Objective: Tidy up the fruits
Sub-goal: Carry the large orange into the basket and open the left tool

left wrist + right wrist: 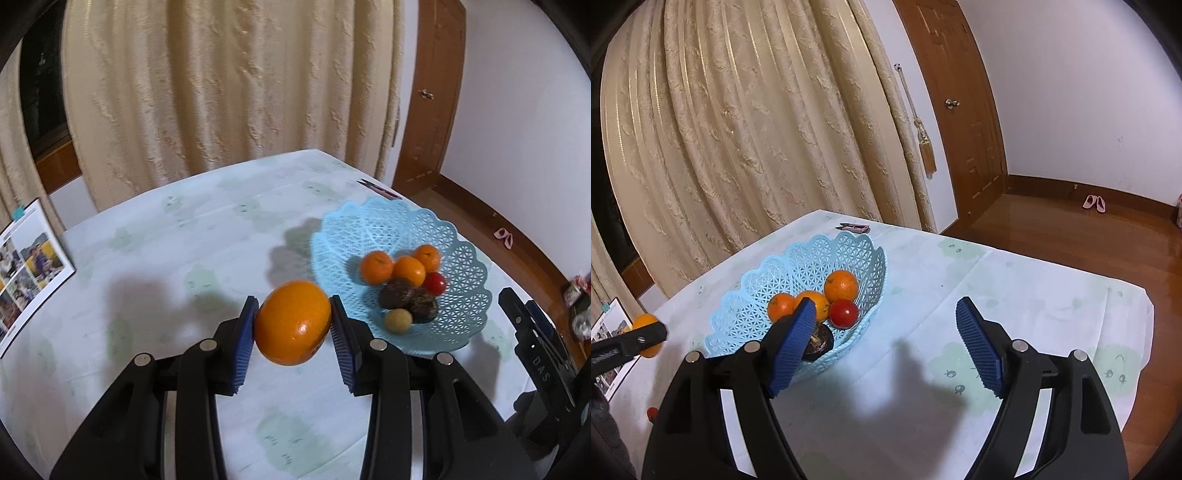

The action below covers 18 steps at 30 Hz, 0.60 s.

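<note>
Blue basket (465,258) holds three mandarins (408,271), one tomato (435,283).

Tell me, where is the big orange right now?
In the left wrist view, the orange sits clamped in the left gripper, above the tablecloth, left of the basket.

The orange (292,322) has glossy, smooth skin. The basket (461,258) is pale blue plastic lattice. The tablecloth (166,236) looks matt cloth, the curtain (738,129) rough textured fabric, the floor (1071,229) polished wood.
</note>
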{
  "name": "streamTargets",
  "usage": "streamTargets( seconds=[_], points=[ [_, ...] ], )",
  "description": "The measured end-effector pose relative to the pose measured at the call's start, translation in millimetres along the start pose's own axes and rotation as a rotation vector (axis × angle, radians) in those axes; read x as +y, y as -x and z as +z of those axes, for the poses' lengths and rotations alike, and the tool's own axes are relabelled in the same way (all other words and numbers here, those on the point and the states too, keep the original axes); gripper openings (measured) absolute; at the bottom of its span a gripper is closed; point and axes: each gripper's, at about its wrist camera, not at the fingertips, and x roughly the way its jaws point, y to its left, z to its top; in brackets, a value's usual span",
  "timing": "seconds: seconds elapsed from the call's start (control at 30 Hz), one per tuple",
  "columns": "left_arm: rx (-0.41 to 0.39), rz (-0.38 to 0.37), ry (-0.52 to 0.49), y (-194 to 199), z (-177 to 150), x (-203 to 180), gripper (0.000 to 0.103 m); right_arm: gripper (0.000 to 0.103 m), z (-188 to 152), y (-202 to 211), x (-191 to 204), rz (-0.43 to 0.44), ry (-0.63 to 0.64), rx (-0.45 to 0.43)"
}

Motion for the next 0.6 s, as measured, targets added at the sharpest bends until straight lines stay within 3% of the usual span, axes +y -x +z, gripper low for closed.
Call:
streamTargets(
  seconds=[0.6],
  points=[
    [0.015, -0.044, -0.074, -33, 10, -49, 0.039, 0.08, -2, -2, -5, 0.013, -0.033, 0.003]
  ],
)
